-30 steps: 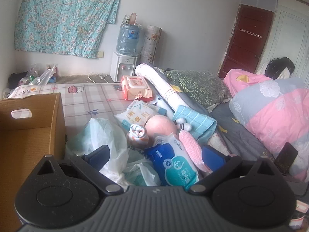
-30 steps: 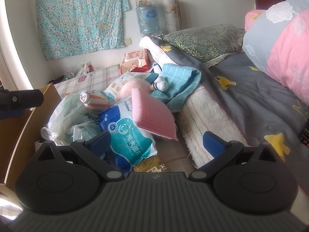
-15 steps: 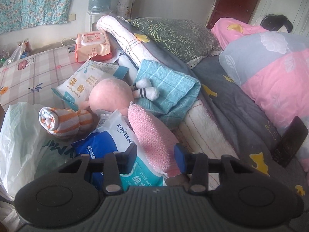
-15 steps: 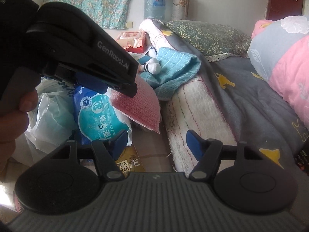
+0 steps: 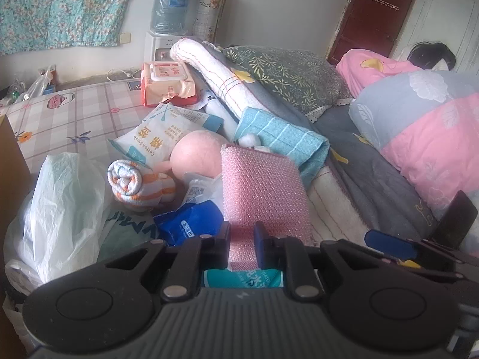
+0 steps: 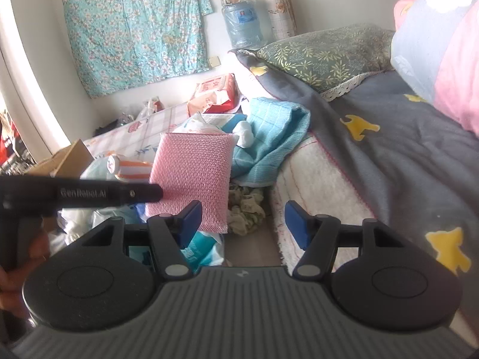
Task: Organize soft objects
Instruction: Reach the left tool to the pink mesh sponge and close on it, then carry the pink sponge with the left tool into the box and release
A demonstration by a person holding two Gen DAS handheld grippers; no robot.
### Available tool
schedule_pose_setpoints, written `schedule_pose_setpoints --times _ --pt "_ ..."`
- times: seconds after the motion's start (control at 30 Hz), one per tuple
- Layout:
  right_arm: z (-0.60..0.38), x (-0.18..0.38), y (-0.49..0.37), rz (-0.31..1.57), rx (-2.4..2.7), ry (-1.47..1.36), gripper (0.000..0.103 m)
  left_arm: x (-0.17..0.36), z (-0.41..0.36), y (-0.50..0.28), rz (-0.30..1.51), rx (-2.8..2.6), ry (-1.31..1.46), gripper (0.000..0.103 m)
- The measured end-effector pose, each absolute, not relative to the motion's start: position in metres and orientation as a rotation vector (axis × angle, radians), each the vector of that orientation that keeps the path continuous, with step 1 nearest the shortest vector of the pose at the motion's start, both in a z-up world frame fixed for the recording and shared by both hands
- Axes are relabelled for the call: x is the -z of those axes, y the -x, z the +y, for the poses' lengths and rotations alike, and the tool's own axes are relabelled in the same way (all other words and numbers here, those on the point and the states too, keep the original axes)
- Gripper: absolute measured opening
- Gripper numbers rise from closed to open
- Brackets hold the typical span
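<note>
Since a second ago, our left tongs (image 5: 243,243) have closed and now clamp the pink sponge's (image 5: 263,191) near edge, above the pile on the bed (image 5: 386,185); our right tongs (image 6: 242,220) have narrowed, still apart, gripping nothing.

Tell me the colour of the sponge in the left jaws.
Pink sponge, with a netted texture; the left wrist view shows it best.

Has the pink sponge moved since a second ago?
Yes. In the right wrist view the pink sponge now stands up off the wet wipes pack, clear of the teal cloth. The left gripper, whose jaws just closed, pinches its lower edge.
</note>
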State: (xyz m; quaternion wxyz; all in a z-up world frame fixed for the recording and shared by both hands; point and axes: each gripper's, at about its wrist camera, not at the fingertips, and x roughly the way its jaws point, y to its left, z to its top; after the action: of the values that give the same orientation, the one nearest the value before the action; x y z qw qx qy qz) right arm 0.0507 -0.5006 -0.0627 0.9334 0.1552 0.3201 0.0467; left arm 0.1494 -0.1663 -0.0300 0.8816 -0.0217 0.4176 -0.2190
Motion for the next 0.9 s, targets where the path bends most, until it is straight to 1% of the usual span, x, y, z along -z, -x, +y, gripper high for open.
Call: schedule_pose_setpoints --times 0.1,0.23,0.33,0.4,0.47,0.63,0.9 --pt "-0.504 0.069 -0.07 0.682 -0.149 -0.432 0.056 0.038 -0.157 -0.152 0.897 0.453 0.086 0.013" --pt "-0.503 0.079 -0.094 0.698 -0.158 -0.503 0.053 0.04 -0.161 -0.152 0.885 0.465 0.058 0.014" --pt "-0.501 0.085 -0.107 0.705 -0.157 -0.523 0.053 0.042 -0.163 -0.152 0.889 0.476 0.053 0.021" --pt "-0.5 0.089 -0.113 0.719 -0.168 -0.547 0.052 0.045 -0.165 -0.152 0.895 0.477 0.05 0.031" --pt "-0.497 0.091 -0.117 0.73 -0.175 -0.554 0.051 0.048 -0.167 -0.153 0.908 0.481 0.055 0.032" --pt "-0.487 0.086 -0.116 0.731 -0.176 -0.521 0.051 0.053 -0.171 -0.153 0.925 0.499 0.058 0.032" --pt "-0.48 0.08 -0.107 0.729 -0.172 -0.498 0.051 0.046 -0.17 -0.147 0.887 0.494 0.042 0.033"
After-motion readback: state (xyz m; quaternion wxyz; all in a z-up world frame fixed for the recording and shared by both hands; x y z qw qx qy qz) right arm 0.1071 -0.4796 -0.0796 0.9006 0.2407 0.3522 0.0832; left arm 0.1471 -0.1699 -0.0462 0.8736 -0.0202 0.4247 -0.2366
